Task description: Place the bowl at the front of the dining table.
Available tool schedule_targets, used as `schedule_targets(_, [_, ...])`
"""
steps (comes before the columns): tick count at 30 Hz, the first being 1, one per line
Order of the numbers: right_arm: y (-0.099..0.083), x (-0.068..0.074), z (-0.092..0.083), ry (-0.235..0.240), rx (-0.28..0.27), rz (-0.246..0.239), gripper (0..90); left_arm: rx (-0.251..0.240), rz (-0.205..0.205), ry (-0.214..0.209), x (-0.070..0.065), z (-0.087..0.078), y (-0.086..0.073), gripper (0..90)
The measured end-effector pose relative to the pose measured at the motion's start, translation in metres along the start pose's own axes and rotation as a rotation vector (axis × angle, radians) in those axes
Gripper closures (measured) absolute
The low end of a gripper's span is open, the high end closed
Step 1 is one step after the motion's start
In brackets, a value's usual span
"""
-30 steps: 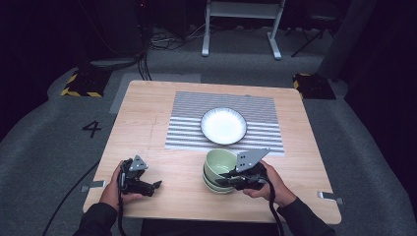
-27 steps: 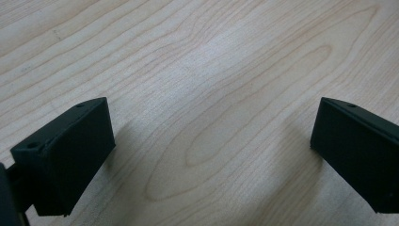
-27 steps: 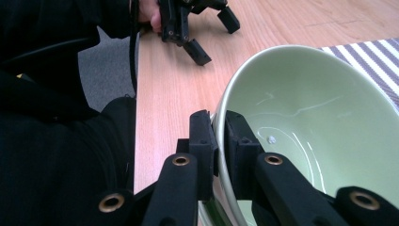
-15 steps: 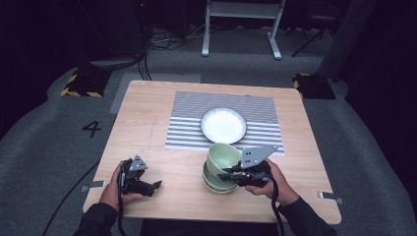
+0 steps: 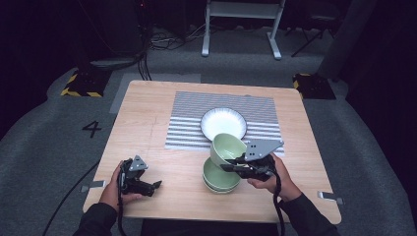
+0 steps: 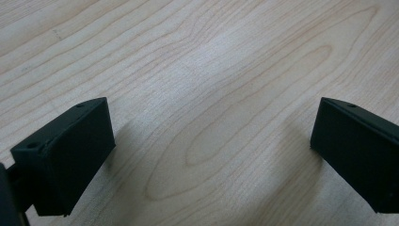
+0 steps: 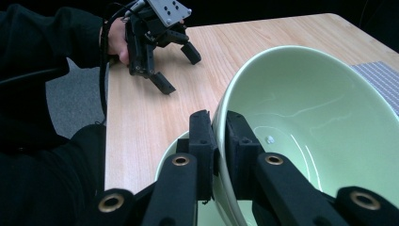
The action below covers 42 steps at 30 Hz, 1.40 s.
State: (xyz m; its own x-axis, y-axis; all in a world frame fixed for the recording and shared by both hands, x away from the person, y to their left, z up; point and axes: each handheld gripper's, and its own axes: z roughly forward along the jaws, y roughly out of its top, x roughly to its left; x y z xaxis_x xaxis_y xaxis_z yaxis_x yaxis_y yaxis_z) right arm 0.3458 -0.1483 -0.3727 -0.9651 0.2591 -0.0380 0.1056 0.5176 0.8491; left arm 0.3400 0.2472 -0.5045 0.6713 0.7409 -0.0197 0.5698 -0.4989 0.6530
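My right hand-held gripper (image 7: 216,141) pinches the near rim of the top green bowl (image 7: 320,136), one jaw inside the wall and one outside. The bowl hangs tilted, its open mouth tipped up and to the left, and in the high view it (image 5: 227,147) sits just above and slightly far of the stack of green bowls (image 5: 220,179) on the tabletop (image 5: 147,113). From that grip the white plate (image 5: 223,123) lies straight ahead on the far side, on the striped mat (image 5: 187,125), close behind the lifted bowl; I judge this the relation that matters, since any carry forward must clear the plate's rim. My left hand-held gripper (image 5: 142,184) rests well to the left near the tabletop's near edge, jaws spread wide over bare wood, so the right hand is plainly the nearer one.
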Motion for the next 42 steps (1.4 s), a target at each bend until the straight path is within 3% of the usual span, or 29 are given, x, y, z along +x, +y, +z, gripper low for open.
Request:
schedule_targets(20, [0.018, -0.017, 0.003, -0.095, -0.008, 0.018, 82.6, -0.001, -0.004, -0.001, 0.0, 0.0, 0.0, 0.1])
schedule_targets(42, [0.024, -0.037, 0.013, -0.139, 0.015, 0.033, 82.6, -0.001, -0.006, 0.0, 0.0, 0.0, 0.0, 0.1])
